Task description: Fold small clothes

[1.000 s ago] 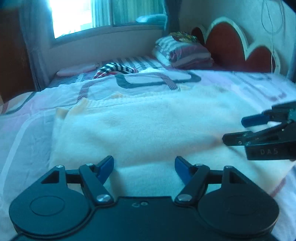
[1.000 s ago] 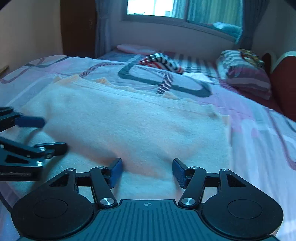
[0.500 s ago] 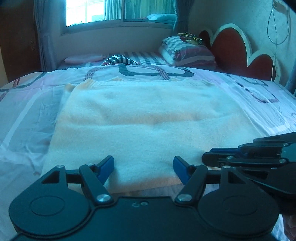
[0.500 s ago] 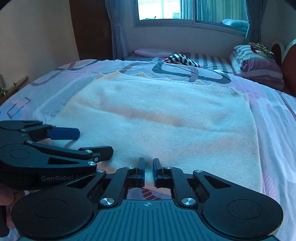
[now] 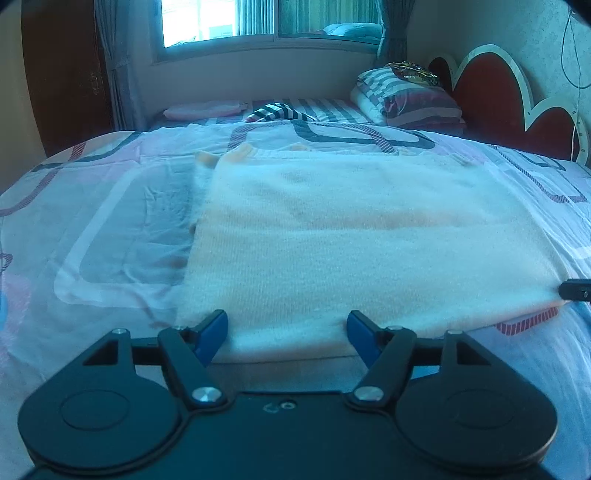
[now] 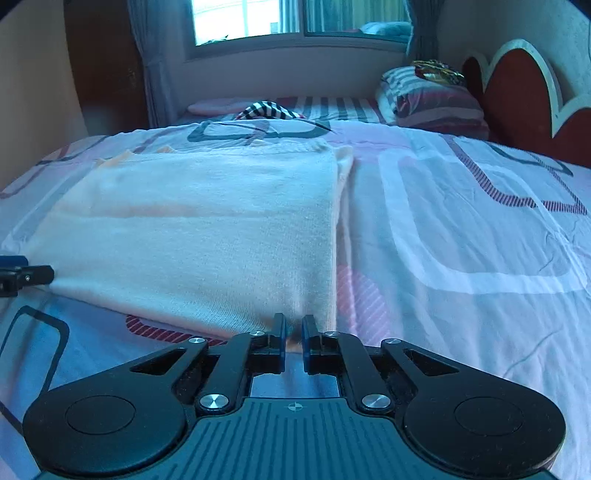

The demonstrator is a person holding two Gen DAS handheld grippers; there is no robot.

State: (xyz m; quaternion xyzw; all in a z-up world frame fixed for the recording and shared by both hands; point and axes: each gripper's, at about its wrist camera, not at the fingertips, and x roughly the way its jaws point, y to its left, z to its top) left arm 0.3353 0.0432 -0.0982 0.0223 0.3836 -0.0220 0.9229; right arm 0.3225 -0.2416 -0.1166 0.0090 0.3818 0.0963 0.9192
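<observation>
I see the cream knitted garment point(image 5: 354, 236) lying flat on the bed point(image 5: 110, 229), folded into a broad rectangle whose long axis runs across my view from side to side, its ribbed edge turned away from me toward the window point(image 5: 273, 18) and its near hem facing both cameras. My left tongs point(image 5: 288, 332) stand wide, the blue pads point(image 5: 212, 330) apart on either side of the near-left stretch of the hem, gripping nothing. My right tongs point(image 6: 293, 341) are drawn narrow, nipping the near-right corner of the garment, where a small pucker of fabric rises between the fingers. In the left wrist view only a dark tip of the right tongs shows at the right edge; in the right wrist view the left tongs are likewise cut off at the left edge. Whether sleeves are tucked beneath the top layer I cannot tell; only pale peach edges peek out along the far side. Beyond lie a striped cloth point(image 6: 266, 109), striped pillows point(image 6: 432, 98) and a red scalloped headboard point(image 6: 517, 92).
</observation>
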